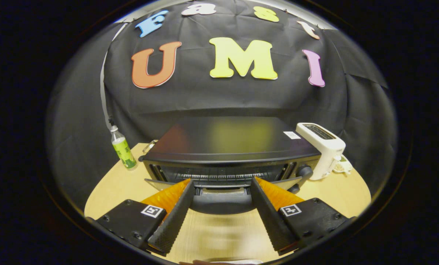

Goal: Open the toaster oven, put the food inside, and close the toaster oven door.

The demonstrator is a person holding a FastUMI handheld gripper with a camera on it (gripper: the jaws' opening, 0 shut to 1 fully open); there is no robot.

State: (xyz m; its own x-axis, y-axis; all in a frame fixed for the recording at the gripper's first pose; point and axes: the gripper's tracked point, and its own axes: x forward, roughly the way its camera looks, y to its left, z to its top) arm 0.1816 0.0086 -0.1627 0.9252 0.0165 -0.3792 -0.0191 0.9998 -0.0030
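A black toaster oven [226, 141] stands on the wooden table [337, 191], facing me. Its glass door [282, 183] is swung down toward me, and the dark handle [223, 204] lies between my fingers. Past the door I see the rack [219, 176] inside the oven. My gripper [222, 181] is open, its fingers spread wide to either side of the handle with the tips at the door's edge. Nothing is pressed between them. A pale rim [223, 262] shows just below the fingers; I cannot tell what it is.
A small bottle with a green label [123, 149] stands left of the oven. A white slot toaster [322, 147] sits close to its right side, with a pale cord or object [342, 166] behind it. Bare wood lies under my fingers.
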